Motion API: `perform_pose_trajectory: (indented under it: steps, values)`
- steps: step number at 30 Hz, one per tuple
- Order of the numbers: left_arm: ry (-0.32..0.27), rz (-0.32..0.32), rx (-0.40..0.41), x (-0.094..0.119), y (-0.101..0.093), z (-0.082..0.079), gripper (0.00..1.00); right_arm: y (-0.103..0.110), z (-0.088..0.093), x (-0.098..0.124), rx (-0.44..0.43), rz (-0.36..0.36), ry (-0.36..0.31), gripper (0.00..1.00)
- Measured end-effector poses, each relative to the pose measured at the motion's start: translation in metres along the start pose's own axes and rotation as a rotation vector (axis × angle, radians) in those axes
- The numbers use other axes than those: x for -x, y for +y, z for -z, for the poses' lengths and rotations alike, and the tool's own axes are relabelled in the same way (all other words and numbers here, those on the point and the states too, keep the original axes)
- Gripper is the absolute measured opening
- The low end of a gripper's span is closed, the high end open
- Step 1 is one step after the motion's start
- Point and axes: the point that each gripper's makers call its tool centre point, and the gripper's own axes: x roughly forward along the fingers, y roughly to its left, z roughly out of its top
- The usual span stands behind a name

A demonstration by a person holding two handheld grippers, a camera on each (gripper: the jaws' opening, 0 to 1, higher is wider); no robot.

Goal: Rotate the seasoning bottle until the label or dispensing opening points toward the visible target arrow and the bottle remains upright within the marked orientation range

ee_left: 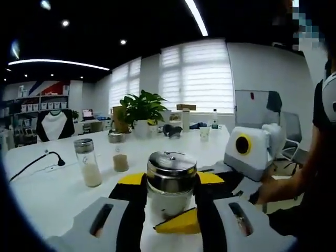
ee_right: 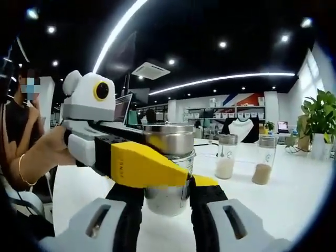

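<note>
Your left gripper (ee_left: 169, 210) and right gripper (ee_right: 167, 202) both clamp the seasoning bottle (ee_left: 171, 181) at lower centre, upright on the white table (ee_left: 47, 194). Its glass looks slippery and breakable, so grip below the steel lid (ee_left: 171, 169). The arrow is possibly hidden.

White table (ee_left: 47, 194) with seasoning bottle (ee_left: 170, 181), two glass jars (ee_left: 88, 163), potted plant (ee_left: 142, 113), microphone (ee_left: 52, 157).
</note>
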Motion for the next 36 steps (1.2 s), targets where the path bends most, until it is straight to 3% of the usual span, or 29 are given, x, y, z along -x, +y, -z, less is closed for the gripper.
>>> perform_pose_trajectory:
  steps: [2, 9, 17, 21, 26, 31, 36]
  values:
    - [-0.019, -0.049, 0.028, -0.001, 0.003, -0.001, 0.39, -0.002, -0.002, -0.002, -0.022, 0.032, -0.023, 0.31]
    - [-0.028, -0.26, 0.003, 0.003, 0.017, 0.001, 0.43, -0.009, -0.001, -0.007, -0.014, 0.139, -0.056, 0.31]
    - [-0.051, -0.356, 0.089, 0.016, 0.021, -0.003, 0.48, -0.007, 0.0, -0.007, 0.007, 0.182, -0.078, 0.31]
    - [-0.014, -0.462, 0.029, 0.023, 0.026, 0.0, 0.51, -0.005, 0.002, -0.009, 0.005, 0.194, -0.076, 0.31]
    - [-0.033, -0.531, -0.029, 0.024, 0.023, -0.005, 0.47, 0.0, 0.003, -0.011, 0.02, 0.202, -0.076, 0.31]
    - [-0.048, -0.547, -0.025, 0.023, 0.018, -0.003, 0.39, 0.003, 0.002, -0.013, 0.017, 0.201, -0.078, 0.31]
    - [-0.058, -0.569, -0.041, 0.025, 0.021, -0.002, 0.38, 0.003, 0.005, -0.014, -0.002, 0.194, -0.068, 0.31]
